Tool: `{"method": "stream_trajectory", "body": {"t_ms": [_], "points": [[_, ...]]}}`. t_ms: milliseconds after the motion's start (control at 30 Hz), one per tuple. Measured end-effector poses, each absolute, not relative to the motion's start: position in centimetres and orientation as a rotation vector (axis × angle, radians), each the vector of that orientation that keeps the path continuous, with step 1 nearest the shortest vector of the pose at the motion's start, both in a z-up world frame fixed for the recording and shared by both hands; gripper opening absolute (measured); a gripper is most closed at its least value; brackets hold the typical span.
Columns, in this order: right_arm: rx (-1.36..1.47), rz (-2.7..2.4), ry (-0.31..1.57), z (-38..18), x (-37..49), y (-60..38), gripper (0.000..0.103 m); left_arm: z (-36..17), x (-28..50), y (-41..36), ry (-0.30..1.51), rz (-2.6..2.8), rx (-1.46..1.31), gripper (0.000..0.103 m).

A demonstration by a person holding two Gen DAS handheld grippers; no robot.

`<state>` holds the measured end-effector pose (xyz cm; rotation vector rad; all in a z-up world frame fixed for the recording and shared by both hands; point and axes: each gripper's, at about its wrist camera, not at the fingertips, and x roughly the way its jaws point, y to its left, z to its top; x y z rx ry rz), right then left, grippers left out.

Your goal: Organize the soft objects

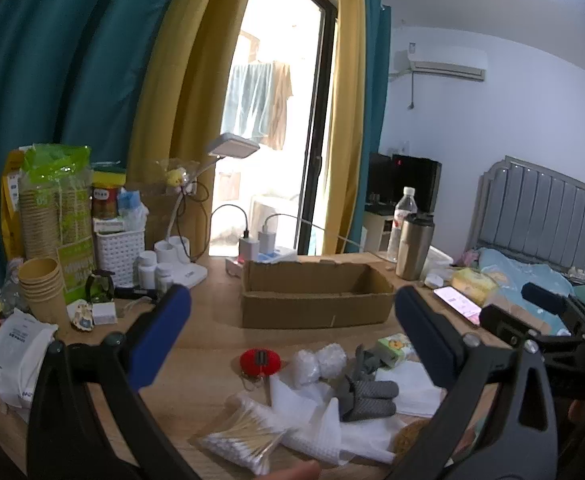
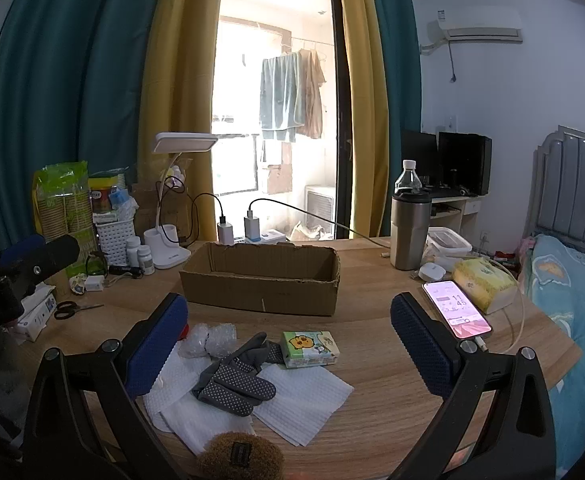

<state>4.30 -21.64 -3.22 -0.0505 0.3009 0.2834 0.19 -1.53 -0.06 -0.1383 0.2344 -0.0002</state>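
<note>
Both grippers, left gripper (image 1: 292, 320) and right gripper (image 2: 288, 320), hover fully spread and empty before the cardboard box (image 2: 260, 280), ready to collect the grey glove (image 2: 234, 380).

An open, empty cardboard box (image 2: 260, 280) stands mid-desk. Nearer lie a grey dotted glove (image 2: 236, 380) on flat white cloths (image 2: 304, 396), a green tissue pack (image 2: 310, 348) just beside it, bubble wrap (image 2: 212, 338), and a brown fuzzy pad (image 2: 240, 454).

The left gripper (image 1: 292, 334) and right gripper (image 2: 288, 334) are showing black frames with silver screws and blue dimpled pads (image 2: 154, 346) on the jaws (white lettering is marking the left one's body).
</note>
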Motion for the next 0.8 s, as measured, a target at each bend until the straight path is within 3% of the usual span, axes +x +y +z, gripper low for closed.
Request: {"method": "stream_trajectory", "body": {"t_ms": [800], "points": [[-0.05, 0.288, 0.314, -3.5, 4.82, -21.54, 0.103, 0.15, 0.27, -1.67, 0.252, -0.007, -0.13, 0.103]]}}
